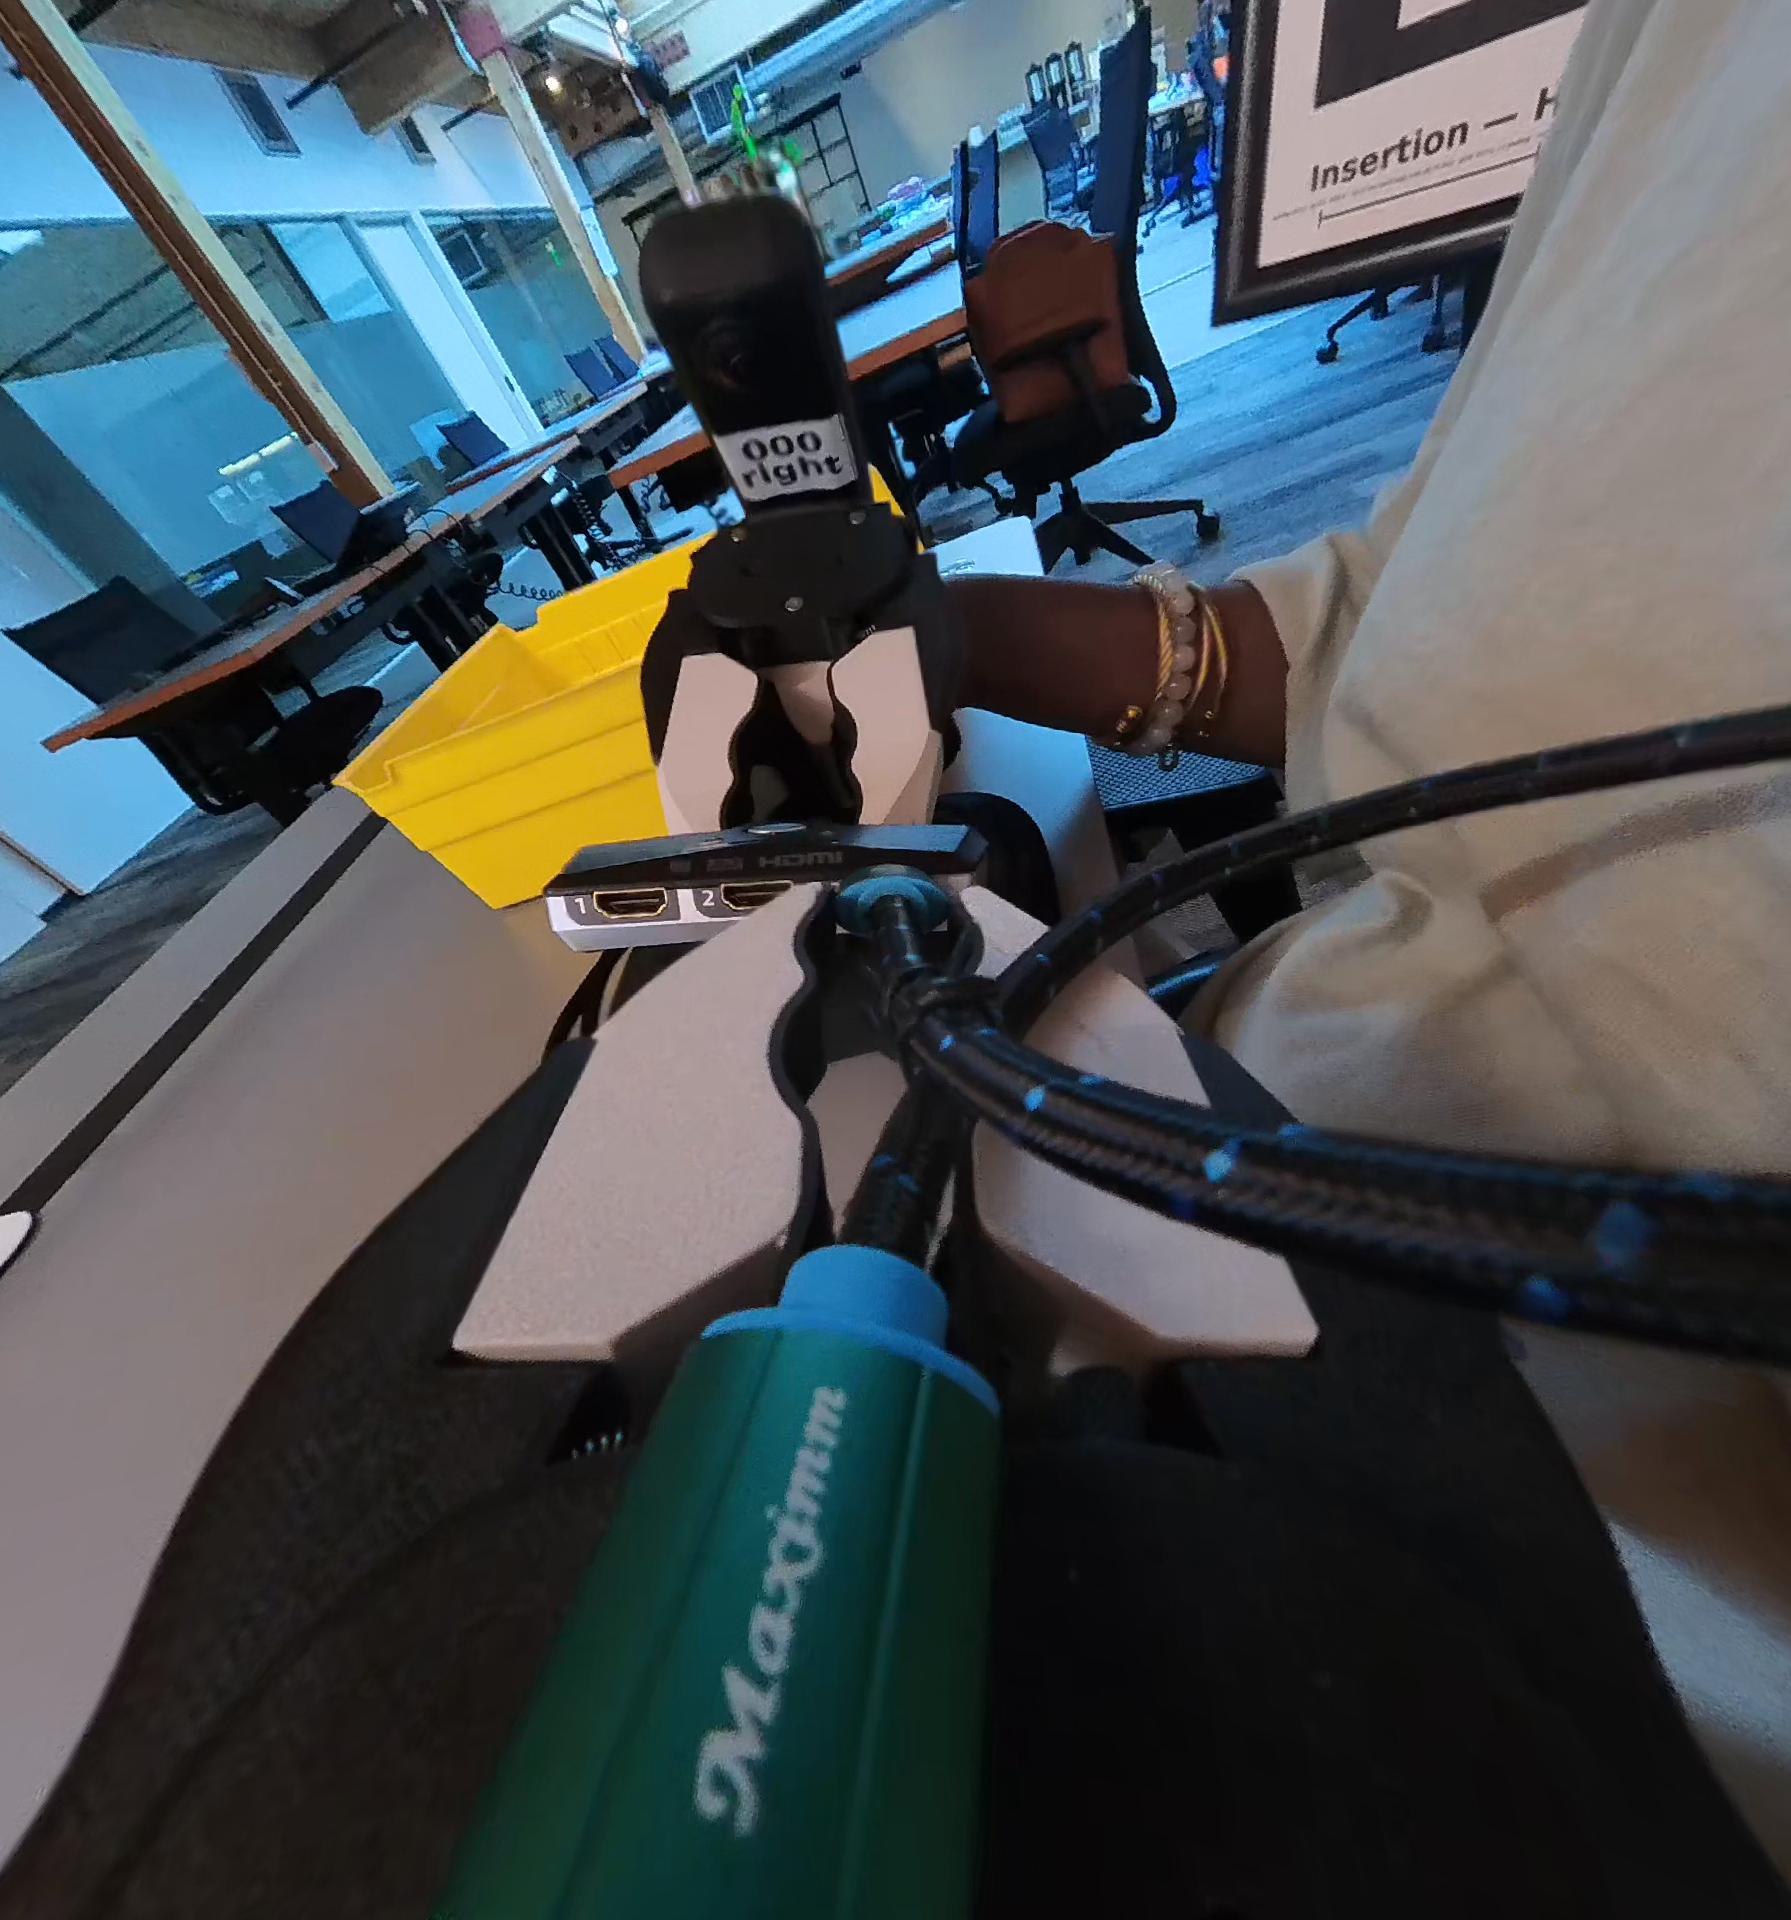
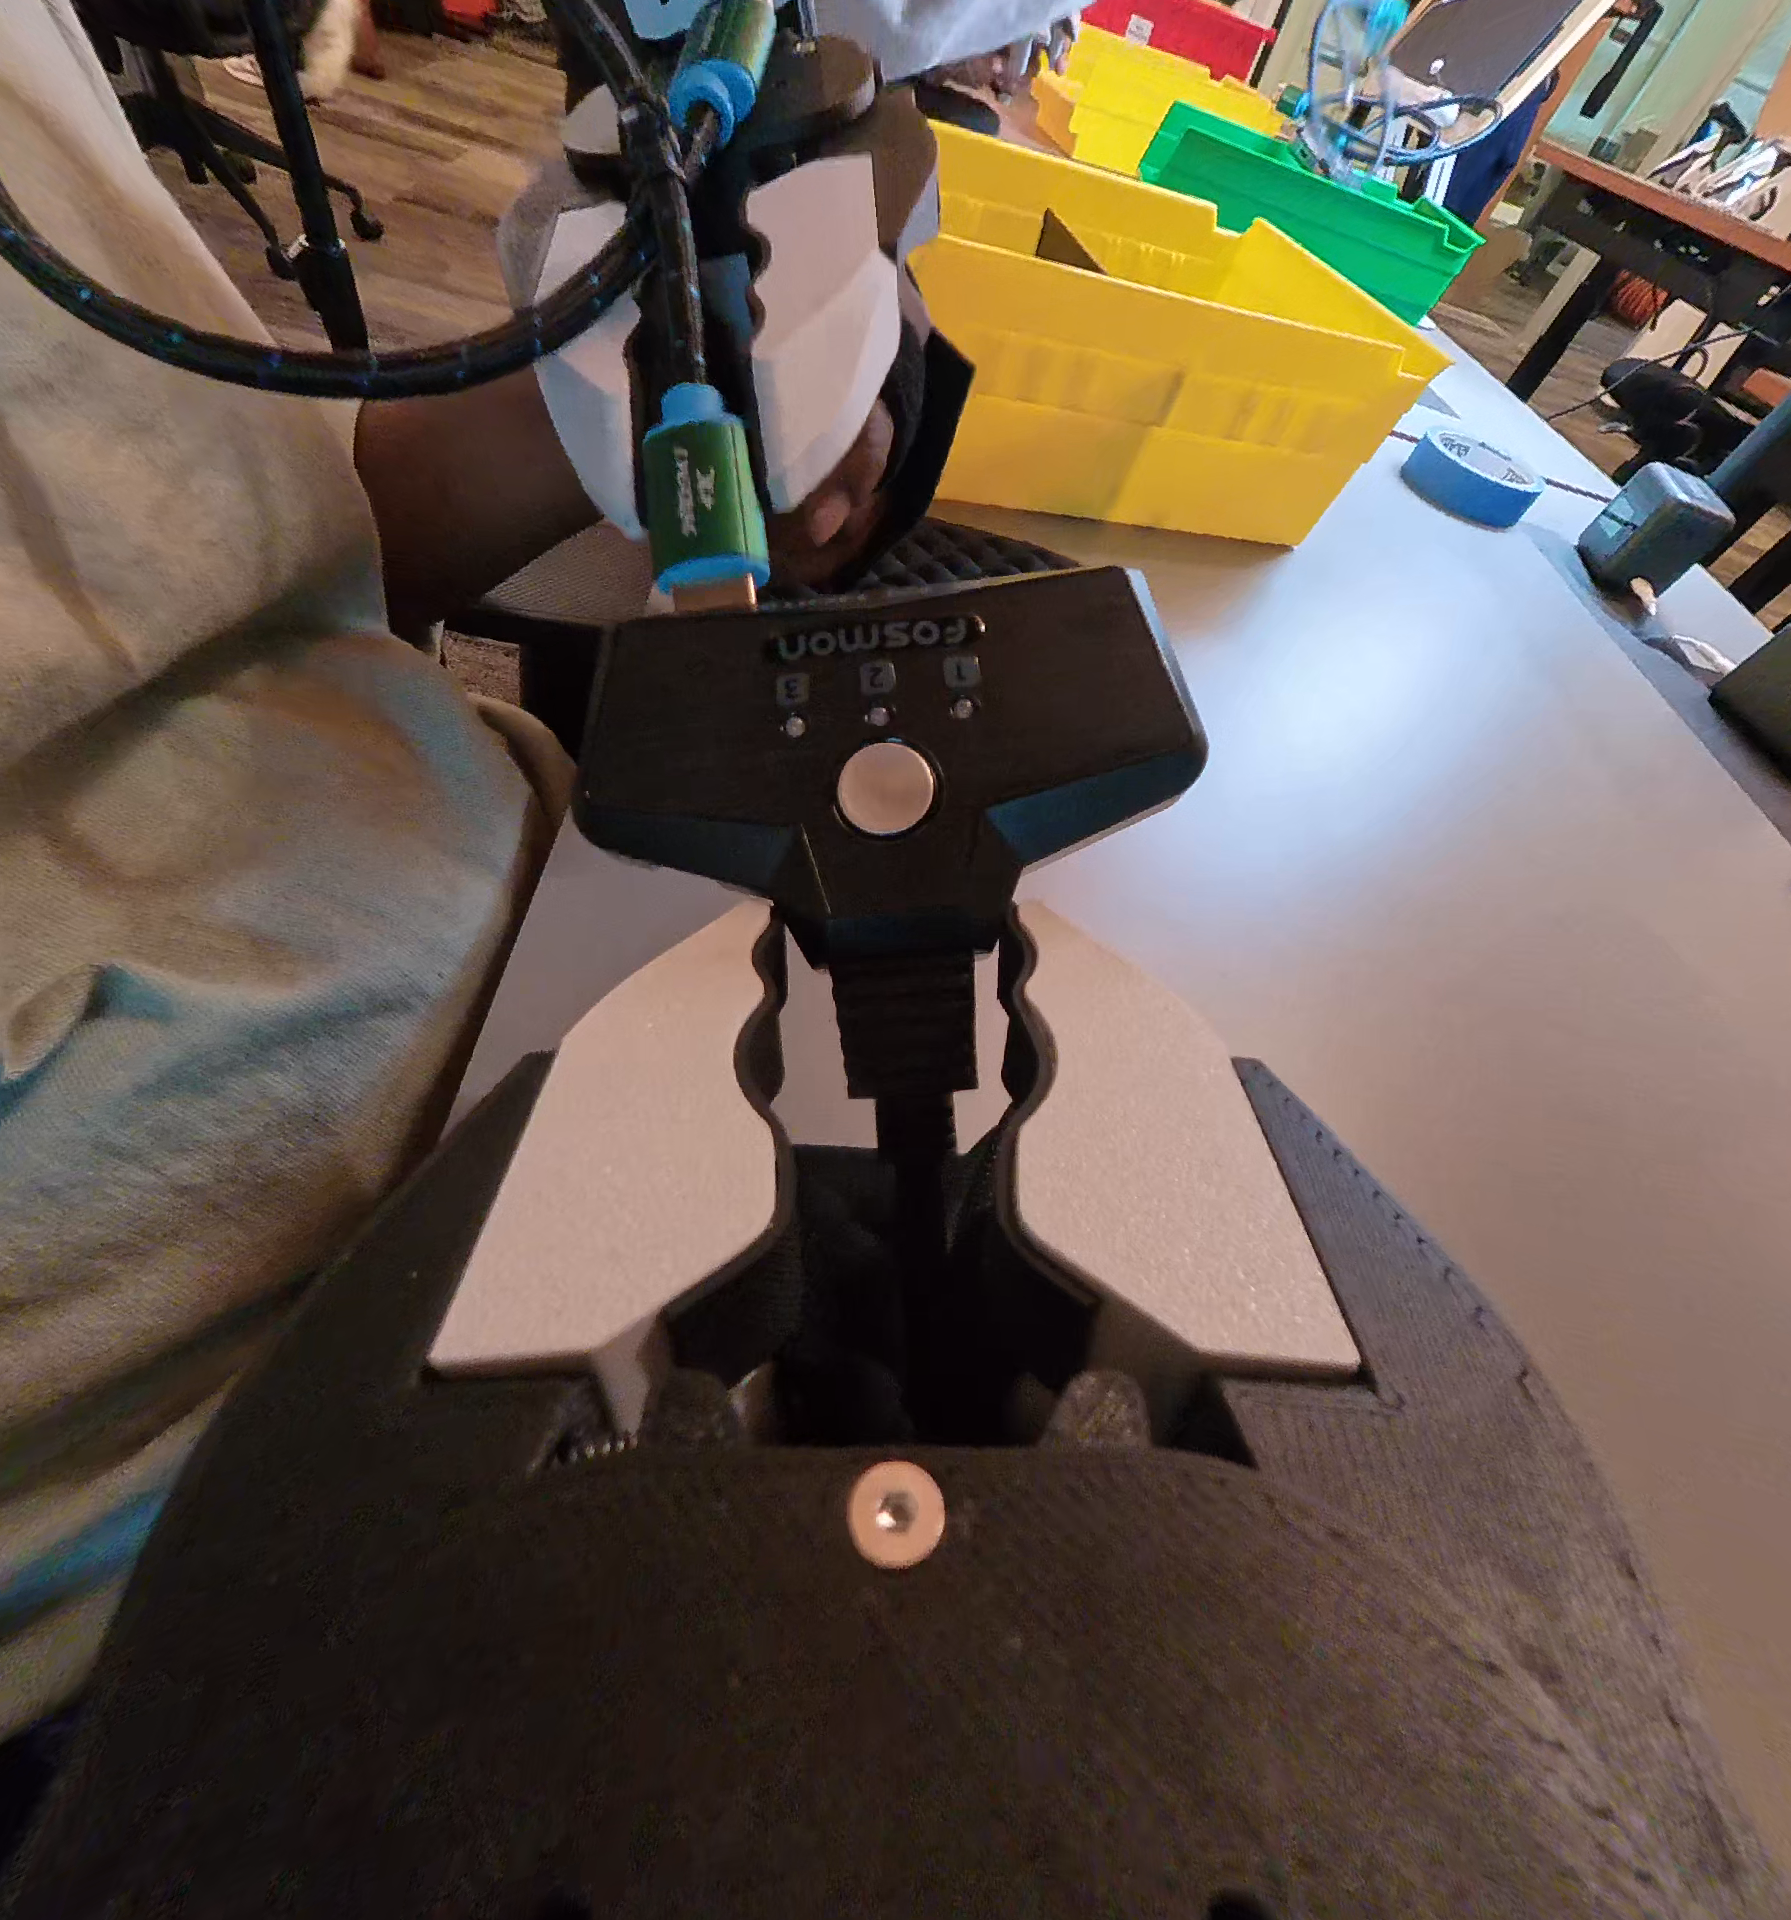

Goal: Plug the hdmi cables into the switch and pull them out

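The black HDMI switch (image 2: 891,707) is held above the grey table (image 2: 1390,831). My right gripper (image 2: 896,925) is shut on its ribbed tail. The switch's port face also shows in the left wrist view (image 1: 662,904), with two ports open. My left gripper (image 1: 886,914) is shut on a green and blue HDMI plug (image 2: 704,499). The plug's gold tip sits at the switch's third port, with some metal still showing. The black braided cable (image 1: 1286,1164) loops to the right. Its other green plug (image 1: 766,1558) lies over the left gripper's body. The right gripper (image 1: 797,800) faces the left one.
A yellow bin (image 2: 1161,395) stands just behind the switch, with a green bin (image 2: 1306,197) beyond it. A blue tape roll (image 2: 1473,473) and dark grey boxes (image 2: 1649,520) lie at the table's far edge. A person's beige-shirted torso (image 1: 1597,727) is close beside both grippers. My right fingertips sit around 8 cm from my left ones.
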`<action>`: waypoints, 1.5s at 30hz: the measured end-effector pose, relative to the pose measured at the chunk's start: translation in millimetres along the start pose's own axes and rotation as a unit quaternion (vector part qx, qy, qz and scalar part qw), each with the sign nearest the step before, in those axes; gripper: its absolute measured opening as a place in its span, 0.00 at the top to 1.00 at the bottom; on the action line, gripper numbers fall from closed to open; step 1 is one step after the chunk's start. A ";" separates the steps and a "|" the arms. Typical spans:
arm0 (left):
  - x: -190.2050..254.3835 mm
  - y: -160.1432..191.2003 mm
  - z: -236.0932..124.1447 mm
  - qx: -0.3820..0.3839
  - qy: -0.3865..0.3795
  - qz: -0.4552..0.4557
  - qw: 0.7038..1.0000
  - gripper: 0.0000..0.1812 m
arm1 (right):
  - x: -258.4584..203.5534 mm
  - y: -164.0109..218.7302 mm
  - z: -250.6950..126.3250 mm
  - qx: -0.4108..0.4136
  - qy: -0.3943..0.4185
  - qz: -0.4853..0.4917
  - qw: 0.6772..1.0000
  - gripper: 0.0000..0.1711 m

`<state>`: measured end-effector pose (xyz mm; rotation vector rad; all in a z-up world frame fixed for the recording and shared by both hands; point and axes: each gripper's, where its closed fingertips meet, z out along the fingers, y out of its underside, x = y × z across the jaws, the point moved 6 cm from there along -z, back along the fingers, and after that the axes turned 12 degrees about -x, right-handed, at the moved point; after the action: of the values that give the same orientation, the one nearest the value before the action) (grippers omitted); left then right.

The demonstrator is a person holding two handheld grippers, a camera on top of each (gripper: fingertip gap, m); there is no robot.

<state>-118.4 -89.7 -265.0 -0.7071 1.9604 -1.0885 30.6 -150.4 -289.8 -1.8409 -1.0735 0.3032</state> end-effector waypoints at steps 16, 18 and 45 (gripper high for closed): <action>-5.9 8.9 14.1 -0.008 -0.014 -0.001 1.000 0.88 | 7.9 8.2 3.9 -0.019 0.009 0.038 0.999 0.77; -6.2 9.6 14.4 -0.008 -0.013 -0.002 1.000 0.88 | 8.6 8.4 4.5 -0.019 0.011 0.038 0.999 0.77; -41.9 87.0 -270.1 -0.236 -0.606 -0.308 0.694 0.81 | 15.8 20.8 25.4 -0.208 0.109 0.049 0.971 0.77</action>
<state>-328.0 103.8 -234.5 -1.8567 0.7525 -0.1550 35.8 -126.2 -316.5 -2.2433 -0.9438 -0.0774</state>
